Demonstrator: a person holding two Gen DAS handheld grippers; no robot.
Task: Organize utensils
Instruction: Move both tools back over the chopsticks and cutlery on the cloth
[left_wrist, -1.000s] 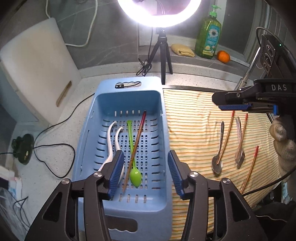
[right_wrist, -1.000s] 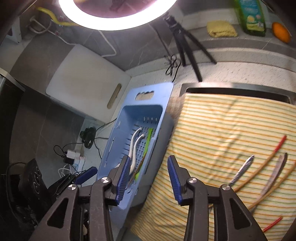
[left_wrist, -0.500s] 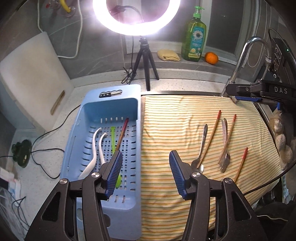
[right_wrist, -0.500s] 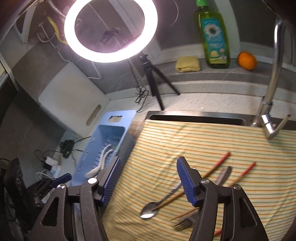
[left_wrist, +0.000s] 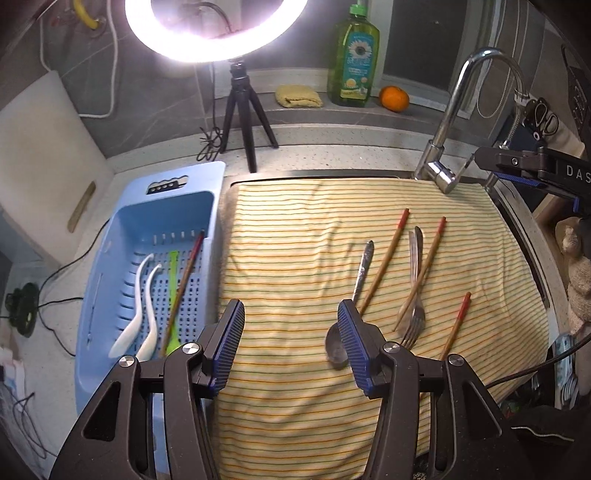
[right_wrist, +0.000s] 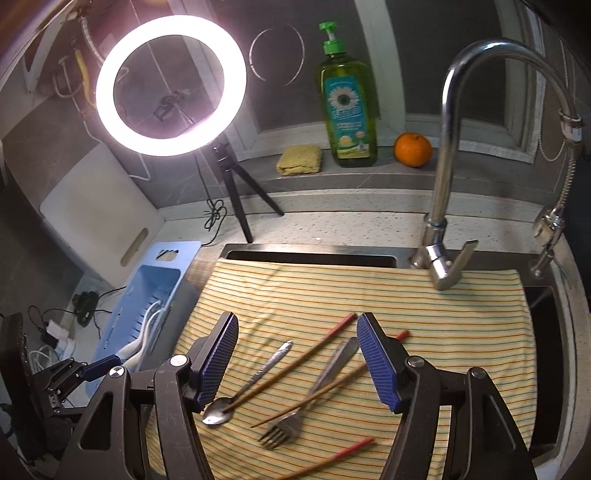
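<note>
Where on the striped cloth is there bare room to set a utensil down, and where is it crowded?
Free: the wide strip of striped cloth between the blue basket and the metal spoon, and the band along the far edge by the faucet. Crowded: the cloth's right half, where spoon, fork and three chopsticks lie close together, one chopstick crossing the fork.

Both views ride on the hand-held grippers and look steeply down and forward over the counter toward the back wall. The left wrist view sits nearer the blue perforated plastic basket (left_wrist: 147, 229), its lens over the left edge of the yellow striped cloth (left_wrist: 295, 229). The right wrist view sits further right, over the cloth's middle (right_wrist: 443, 314). Both share the cloth, the curved chrome faucet (right_wrist: 448, 140) and the glowing white ring light (left_wrist: 218, 40).
</note>
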